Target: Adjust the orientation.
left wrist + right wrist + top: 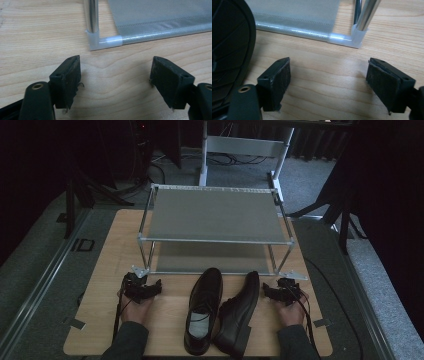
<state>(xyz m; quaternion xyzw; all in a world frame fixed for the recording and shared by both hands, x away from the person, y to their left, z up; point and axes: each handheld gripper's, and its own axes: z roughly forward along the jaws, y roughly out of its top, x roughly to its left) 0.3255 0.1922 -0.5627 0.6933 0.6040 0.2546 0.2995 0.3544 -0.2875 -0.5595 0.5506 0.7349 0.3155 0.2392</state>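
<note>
Both tongs rest on the table at lower frame in the high view, one each side of the shoes. My left tongs sit lower left, released, jaws wide apart with bare wood between them; their own view looks at the rack's front corner joint. My right tongs sit lower right, also released and empty, aimed at the rack's other corner joint.

The two black shoes lie at lower centre, between the tongs and just in front of the rack. The left shoe stands upright, toe toward the rack. The right shoe is tipped on its side, leaning against the left one; its sole edge fills the left of the right gripper view.

The rack has two shelves, both bare. Judging by the layout, the shoes go onto it; the tongs flank them, ready for one grab each. The tipped shoe probably needs righting first.
</note>
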